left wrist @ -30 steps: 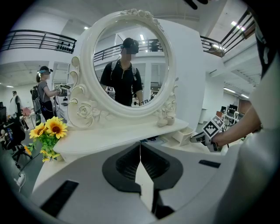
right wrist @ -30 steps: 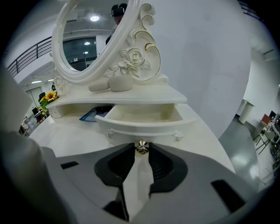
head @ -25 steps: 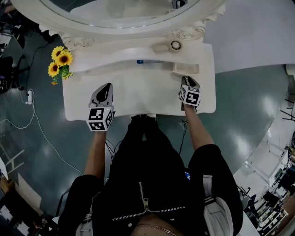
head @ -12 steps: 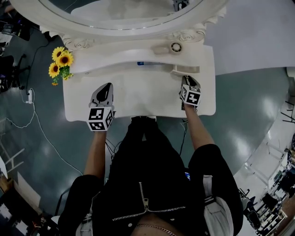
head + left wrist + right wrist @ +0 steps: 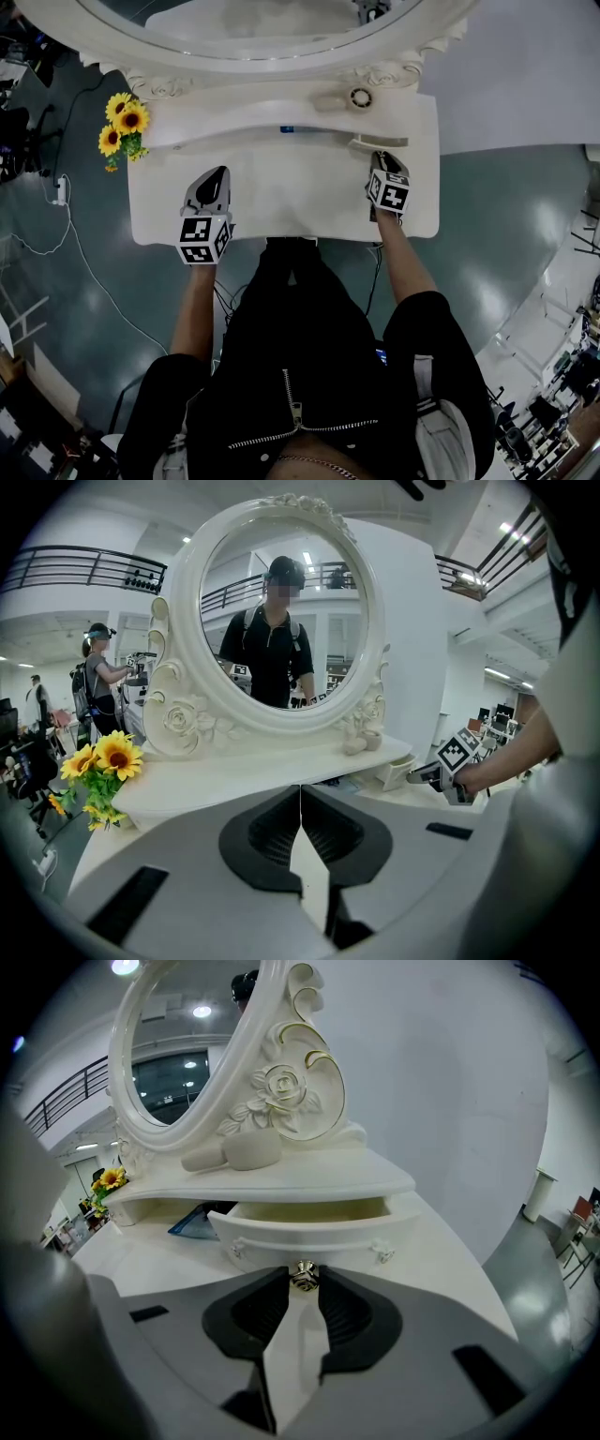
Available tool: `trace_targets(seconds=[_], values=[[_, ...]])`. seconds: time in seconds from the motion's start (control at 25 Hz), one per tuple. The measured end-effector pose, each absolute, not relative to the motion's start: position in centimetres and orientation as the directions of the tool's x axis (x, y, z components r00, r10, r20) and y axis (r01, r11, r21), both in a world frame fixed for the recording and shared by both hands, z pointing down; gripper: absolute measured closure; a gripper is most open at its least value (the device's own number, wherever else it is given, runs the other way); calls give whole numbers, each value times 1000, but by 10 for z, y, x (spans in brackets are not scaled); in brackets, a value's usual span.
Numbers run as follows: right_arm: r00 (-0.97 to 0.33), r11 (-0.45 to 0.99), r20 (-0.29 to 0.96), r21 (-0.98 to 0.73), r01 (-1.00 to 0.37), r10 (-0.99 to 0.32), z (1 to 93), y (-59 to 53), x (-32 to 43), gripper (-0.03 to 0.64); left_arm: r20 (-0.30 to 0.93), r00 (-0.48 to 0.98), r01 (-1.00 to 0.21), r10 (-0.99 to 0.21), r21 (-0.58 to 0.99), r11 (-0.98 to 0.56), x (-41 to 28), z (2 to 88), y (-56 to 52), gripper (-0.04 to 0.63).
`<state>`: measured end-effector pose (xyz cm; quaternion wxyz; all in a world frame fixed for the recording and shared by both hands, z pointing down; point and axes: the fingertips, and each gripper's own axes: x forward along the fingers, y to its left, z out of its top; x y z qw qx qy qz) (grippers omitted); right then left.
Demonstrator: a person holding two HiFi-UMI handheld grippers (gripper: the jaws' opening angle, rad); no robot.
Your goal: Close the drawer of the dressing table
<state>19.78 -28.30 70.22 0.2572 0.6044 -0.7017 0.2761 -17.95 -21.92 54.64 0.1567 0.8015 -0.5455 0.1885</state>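
the small white drawer (image 5: pixel 309 1227) stands partly out from under the white curved shelf (image 5: pixel 281 1185) at the right end of the worktop (image 5: pixel 281 202), with bare surface in front of it. the right tongs (image 5: pixel 303 1283), angled down, pinch its round metal knob (image 5: pixel 303 1276). the left tongs (image 5: pixel 300 794), pressed together and empty, point over the left half, well apart.

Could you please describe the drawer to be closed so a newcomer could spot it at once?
Start at the white dressing table with the round mirror. Under the right end of its raised shelf sits the drawer. It alone stands ajar, its metal knob pinched by the right gripper.
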Motion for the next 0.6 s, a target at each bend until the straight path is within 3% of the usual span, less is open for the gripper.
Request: trace_targets(seconds=[0.6], values=[[-145, 122, 689, -82, -989, -710, 702, -303, 197, 512, 476, 310, -943, -823, 45, -330, -183, 546, -227, 574]])
